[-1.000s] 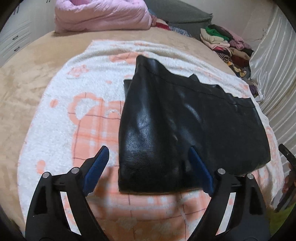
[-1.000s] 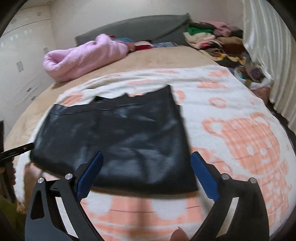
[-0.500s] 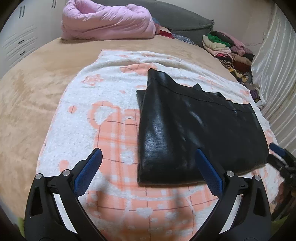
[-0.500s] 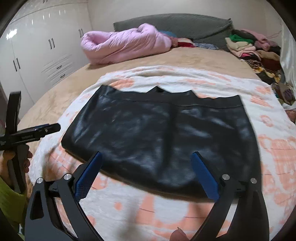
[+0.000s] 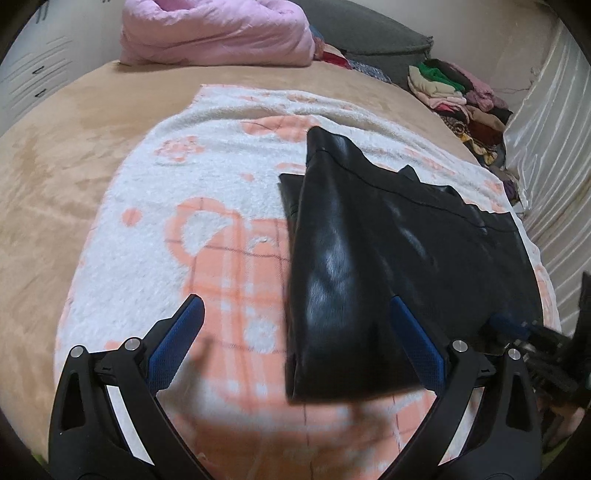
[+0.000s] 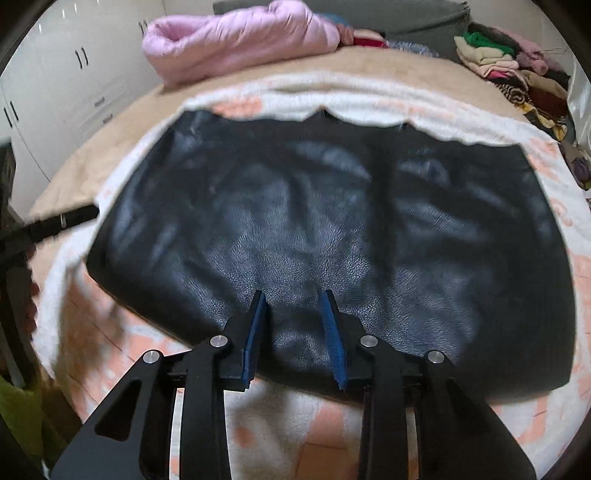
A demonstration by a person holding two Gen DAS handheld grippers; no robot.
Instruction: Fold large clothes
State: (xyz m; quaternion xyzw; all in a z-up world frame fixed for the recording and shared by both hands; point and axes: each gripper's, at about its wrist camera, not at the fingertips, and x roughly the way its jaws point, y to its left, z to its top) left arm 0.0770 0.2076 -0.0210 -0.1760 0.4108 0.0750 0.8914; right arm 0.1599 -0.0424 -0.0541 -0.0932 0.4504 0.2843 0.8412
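Black leather garment [image 6: 332, 229] lies folded flat on the patterned blanket [image 5: 192, 229], bed centre. Right tool [image 6: 293, 325] half closed over its 6 o'clock edge, gripping nothing yet, likely lining up a pinch. Left tool [image 5: 295, 332] wide open, empty, at the garment's 9 o'clock end.

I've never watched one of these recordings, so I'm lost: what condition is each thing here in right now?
Black leather garment: folded flat on the blanket, wrinkled.
Left tongs: wide open, holding nothing.
Right tongs: partly closed, over the garment's near edge; grip unclear.
Peach-and-white blanket: spread flat over the bed.
Pink quilt: bundled up at the far end.
Clothes pile: stacked loosely by the curtain.
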